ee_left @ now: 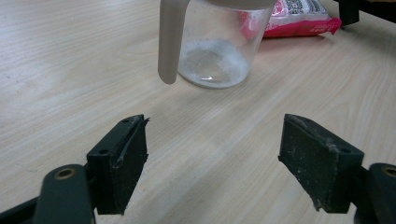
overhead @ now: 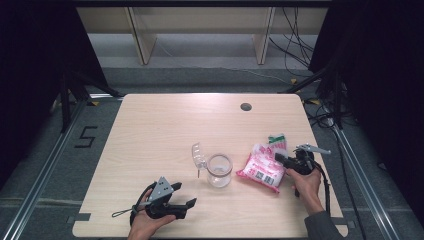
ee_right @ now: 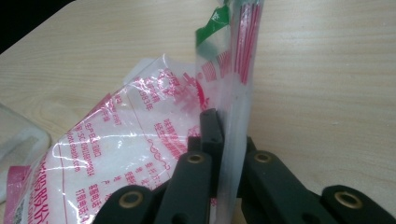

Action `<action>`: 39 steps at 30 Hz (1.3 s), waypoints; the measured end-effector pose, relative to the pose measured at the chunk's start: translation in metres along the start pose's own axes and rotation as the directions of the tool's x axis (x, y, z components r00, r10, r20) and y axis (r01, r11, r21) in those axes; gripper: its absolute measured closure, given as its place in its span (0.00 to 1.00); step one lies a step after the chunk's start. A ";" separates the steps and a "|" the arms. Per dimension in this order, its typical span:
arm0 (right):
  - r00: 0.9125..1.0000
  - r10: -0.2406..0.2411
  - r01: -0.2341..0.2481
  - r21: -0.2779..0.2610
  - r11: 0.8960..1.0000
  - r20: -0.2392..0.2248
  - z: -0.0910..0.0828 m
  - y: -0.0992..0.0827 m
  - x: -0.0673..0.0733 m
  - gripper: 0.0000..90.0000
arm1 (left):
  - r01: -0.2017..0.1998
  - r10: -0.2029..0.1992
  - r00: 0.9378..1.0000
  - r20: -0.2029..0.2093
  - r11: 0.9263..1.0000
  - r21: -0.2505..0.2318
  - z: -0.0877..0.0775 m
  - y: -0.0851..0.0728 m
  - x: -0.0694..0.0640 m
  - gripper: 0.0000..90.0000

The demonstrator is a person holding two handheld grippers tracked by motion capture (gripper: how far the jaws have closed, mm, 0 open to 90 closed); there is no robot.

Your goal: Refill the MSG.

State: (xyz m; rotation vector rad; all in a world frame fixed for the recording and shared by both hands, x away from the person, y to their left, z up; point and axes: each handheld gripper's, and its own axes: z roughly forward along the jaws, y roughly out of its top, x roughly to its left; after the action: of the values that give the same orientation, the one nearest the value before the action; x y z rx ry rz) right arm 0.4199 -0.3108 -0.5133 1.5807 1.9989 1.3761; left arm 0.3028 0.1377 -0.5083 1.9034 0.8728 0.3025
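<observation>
Spanning most of the high view, one pale wooden table (overhead: 165,130) carries everything else: one bag, one jar and two hand-held grippers. A single round dark grommet hole (overhead: 245,106) sits near its far edge. The one plastic bag (overhead: 262,169), clear with pink print and white grains inside, lies on the right half of the table, just right of the jar; its top flap, striped red with a green patch, stands up from the tabletop in the right gripper view. The right gripper (overhead: 286,161), held in the person's right hand (overhead: 306,184), has its two jaws pressed together on that upright flap of the bag (ee_right: 140,154), the film pinched flat between the pads. The left gripper (overhead: 189,204) rests low at the near edge in the person's left hand (overhead: 145,222), well apart from the bag; its two jaws stand wide apart with bare table between them, pointing toward the jar. One clear glass jar (overhead: 219,170) stands upright near the table's middle, with a thin layer of white grains on its bottom in the left gripper view (ee_left: 212,60). Its one clear lid (overhead: 198,156) is swung open to the left, tilted up from the rim.
</observation>
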 end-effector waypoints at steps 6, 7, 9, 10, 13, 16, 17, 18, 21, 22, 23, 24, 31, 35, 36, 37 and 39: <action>1.000 -0.006 0.006 -0.027 1.000 -0.007 -0.005 0.004 0.005 1.00 | 0.006 -0.006 1.000 0.002 1.000 -0.004 0.000 0.000 -0.001 0.25; 0.999 -0.039 0.038 -0.044 0.998 -0.029 -0.006 0.005 0.003 1.00 | -0.005 0.005 1.000 0.004 1.000 0.004 -0.001 0.000 -0.001 0.25; 0.998 -0.062 0.060 -0.055 0.997 -0.026 -0.009 0.007 0.005 1.00 | 0.003 -0.003 1.000 0.005 1.000 -0.002 0.001 0.000 -0.003 0.25; 0.998 -0.048 0.045 -0.053 0.998 -0.044 -0.010 0.008 0.009 1.00 | -0.022 0.022 1.000 0.009 1.000 0.005 0.000 0.001 -0.002 0.25; 0.997 -0.026 0.019 -0.093 0.995 -0.073 -0.016 0.011 0.017 1.00 | -0.009 0.009 1.000 0.005 1.000 0.005 0.001 0.001 -0.005 0.25; 0.994 -0.057 0.047 -0.110 0.993 -0.091 -0.023 0.014 0.021 1.00 | -0.006 0.006 1.000 0.022 1.000 0.003 0.005 0.001 -0.009 0.25; 0.993 -0.066 0.053 -0.129 0.990 -0.100 -0.024 0.014 0.022 1.00 | -0.017 0.016 1.000 0.020 1.000 0.012 0.005 0.001 -0.010 0.25; 0.992 -0.050 0.035 -0.129 0.991 -0.114 -0.026 0.015 0.025 1.00 | -0.020 0.020 0.999 0.029 1.000 0.016 0.006 0.001 -0.011 0.25; 0.987 -0.046 0.023 -0.145 0.989 -0.154 -0.033 0.016 0.030 1.00 | -0.033 0.032 0.999 0.041 0.999 0.017 0.011 0.000 -0.015 0.25; 0.987 -0.047 0.025 -0.143 0.989 -0.156 -0.035 0.016 0.032 1.00 | -0.027 0.026 0.999 0.045 0.999 0.021 0.012 0.000 -0.017 0.25; 0.985 -0.047 0.021 -0.152 0.988 -0.167 -0.037 0.016 0.034 1.00 | -0.029 0.027 0.999 0.045 0.999 0.031 0.013 0.001 -0.018 0.26; 0.984 -0.053 0.026 -0.162 0.987 -0.168 -0.038 0.016 0.035 1.00 | -0.048 0.047 0.998 0.049 0.998 0.031 0.014 0.001 -0.018 0.25; 0.972 -0.079 0.036 -0.196 0.980 -0.219 -0.050 0.024 0.055 1.00 | -0.055 0.053 0.997 0.062 0.998 0.029 0.023 0.003 -0.030 0.26; 0.967 -0.104 0.056 -0.206 0.977 -0.233 -0.056 0.028 0.066 1.00 | -0.075 0.072 0.994 0.084 0.997 0.033 0.031 0.005 -0.038 0.26; 0.967 -0.104 0.056 -0.204 0.977 -0.231 -0.057 0.029 0.069 1.00 | -0.092 0.088 0.992 0.086 0.995 0.047 0.032 0.007 -0.041 0.26; 0.962 -0.116 0.060 -0.222 0.973 -0.248 -0.057 0.030 0.070 1.00 | -0.070 0.068 0.993 0.094 0.997 0.021 0.035 0.008 -0.045 0.26; 0.961 -0.115 0.060 -0.216 0.975 -0.250 -0.059 0.032 0.074 1.00 | -0.096 0.091 0.991 0.100 0.995 0.039 0.038 0.011 -0.049 0.26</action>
State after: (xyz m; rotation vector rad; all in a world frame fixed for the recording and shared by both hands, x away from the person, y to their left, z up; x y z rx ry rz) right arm 0.3713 -0.2784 -0.4319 1.2604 1.9598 1.7697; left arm 0.2937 0.0758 -0.5096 1.9863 0.7317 0.2459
